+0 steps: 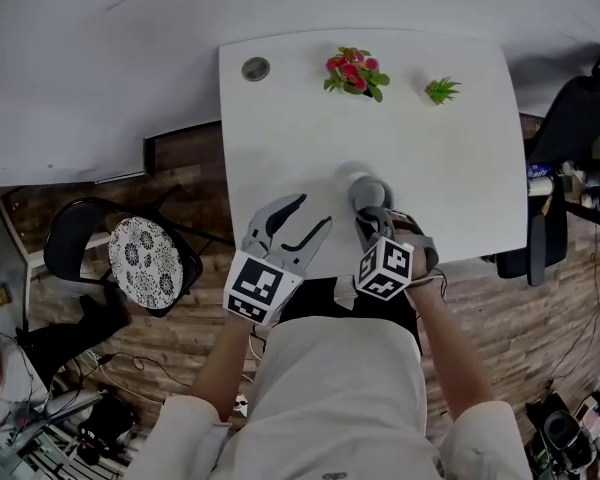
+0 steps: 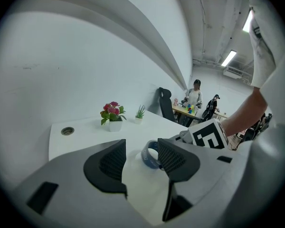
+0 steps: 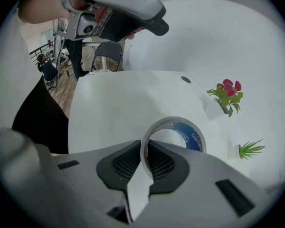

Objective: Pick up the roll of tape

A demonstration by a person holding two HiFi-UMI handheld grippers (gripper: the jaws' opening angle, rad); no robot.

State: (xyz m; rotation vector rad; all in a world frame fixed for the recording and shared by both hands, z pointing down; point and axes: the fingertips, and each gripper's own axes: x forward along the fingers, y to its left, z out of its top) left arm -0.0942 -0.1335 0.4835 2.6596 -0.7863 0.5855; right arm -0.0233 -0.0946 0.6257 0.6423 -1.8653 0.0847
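A roll of tape (image 1: 365, 189), grey outside and blue inside, stands on edge near the front of the white table (image 1: 280, 138). My right gripper (image 1: 372, 215) points steeply down onto it. In the right gripper view the two pads pinch the near wall of the roll (image 3: 172, 123), so my right gripper (image 3: 145, 163) is shut on it. My left gripper (image 1: 304, 219) hovers just to the left of the roll, open and empty. In the left gripper view the roll (image 2: 150, 156) shows beyond my left gripper (image 2: 140, 159), apart from its pads.
At the back of the table stand a white pot of red flowers (image 1: 355, 73) and a small green plant (image 1: 441, 90), with a round cable hole (image 1: 255, 68) at the back left. A chair with a patterned cushion (image 1: 145, 258) is at the left, a black office chair (image 1: 570, 138) at the right.
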